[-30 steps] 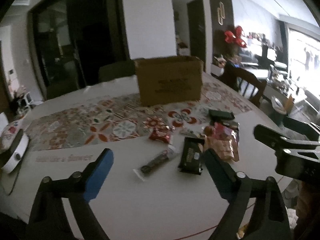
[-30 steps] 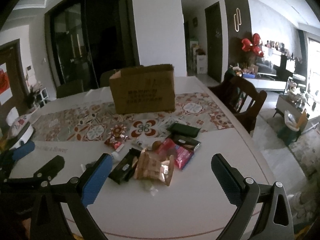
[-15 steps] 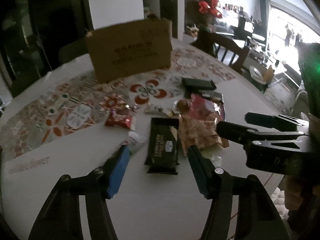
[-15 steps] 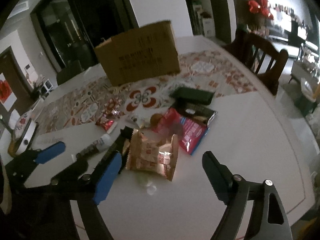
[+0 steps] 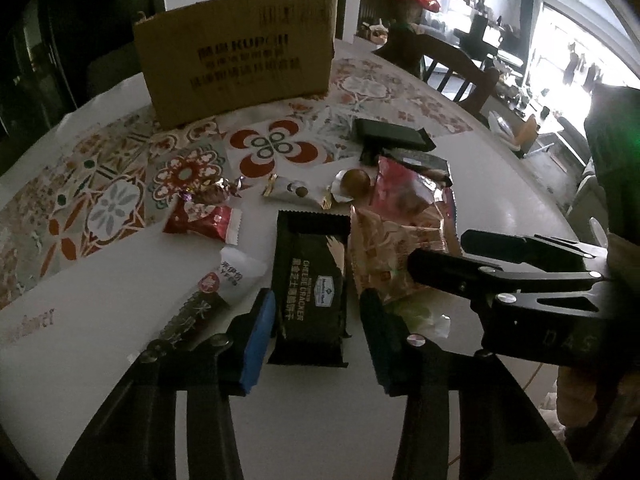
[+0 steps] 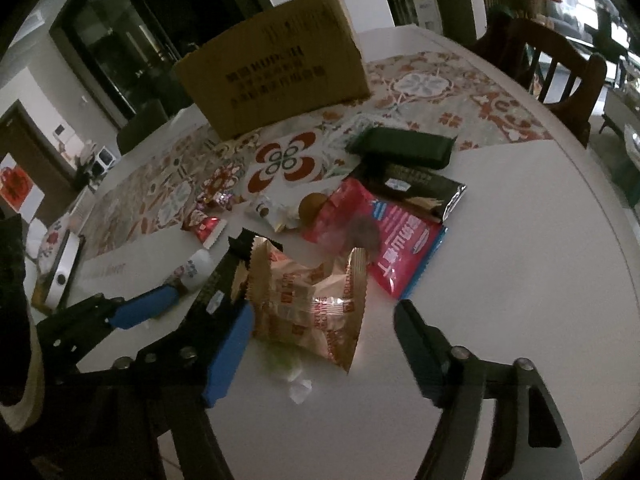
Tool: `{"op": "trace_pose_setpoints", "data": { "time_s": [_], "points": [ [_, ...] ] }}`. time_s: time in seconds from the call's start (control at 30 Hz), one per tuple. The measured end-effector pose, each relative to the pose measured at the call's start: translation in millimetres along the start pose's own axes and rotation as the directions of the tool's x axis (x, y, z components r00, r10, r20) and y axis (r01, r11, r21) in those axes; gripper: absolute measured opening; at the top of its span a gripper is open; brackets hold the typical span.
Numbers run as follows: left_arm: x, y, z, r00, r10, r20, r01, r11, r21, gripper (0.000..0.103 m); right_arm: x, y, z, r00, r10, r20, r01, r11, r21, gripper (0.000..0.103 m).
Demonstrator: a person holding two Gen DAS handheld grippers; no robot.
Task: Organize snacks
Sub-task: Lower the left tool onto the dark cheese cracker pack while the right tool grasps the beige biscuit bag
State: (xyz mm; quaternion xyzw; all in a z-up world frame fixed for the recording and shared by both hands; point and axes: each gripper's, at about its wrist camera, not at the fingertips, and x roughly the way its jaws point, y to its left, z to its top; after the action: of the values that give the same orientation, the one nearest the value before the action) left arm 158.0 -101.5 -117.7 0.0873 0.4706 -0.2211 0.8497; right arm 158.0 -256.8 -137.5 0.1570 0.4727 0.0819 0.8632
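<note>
Tilting downward, left hand-held gripper [image 5: 316,332] straddles black cracker packet [image 5: 310,280], jaws closing.

I see a round white table [image 6: 520,240] carrying a patterned runner [image 5: 120,184], a cardboard box [image 5: 240,64] on it, and a scatter of snack packets [image 6: 312,300], perhaps a dozen.

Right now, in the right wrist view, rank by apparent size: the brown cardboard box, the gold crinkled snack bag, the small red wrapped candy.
1. Brown cardboard box, though farthest away.
2. Gold crinkled snack bag, enlarged by nearness.
3. Small red wrapped candy.
</note>
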Motion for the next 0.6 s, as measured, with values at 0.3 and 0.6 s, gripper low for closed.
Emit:
{"op": "trace_pose_setpoints", "data": {
  "time_s": [0.3,0.6],
  "points": [
    [12.1,5.0,3.5,1.0,-0.023,-0.018,0.023,1.0,-0.016,0.038,13.6,-0.8,3.8,0.999,0.03,-0.032,-0.03,1.0,-0.001,0.067],
    [17.2,4.8,3.5,0.999,-0.038,-0.018,0.037,0.999,-0.008,0.031,15.0,0.6,4.0,0.999,0.047,-0.021,-0.047,0.999,-0.024,0.05]
  ]
}}
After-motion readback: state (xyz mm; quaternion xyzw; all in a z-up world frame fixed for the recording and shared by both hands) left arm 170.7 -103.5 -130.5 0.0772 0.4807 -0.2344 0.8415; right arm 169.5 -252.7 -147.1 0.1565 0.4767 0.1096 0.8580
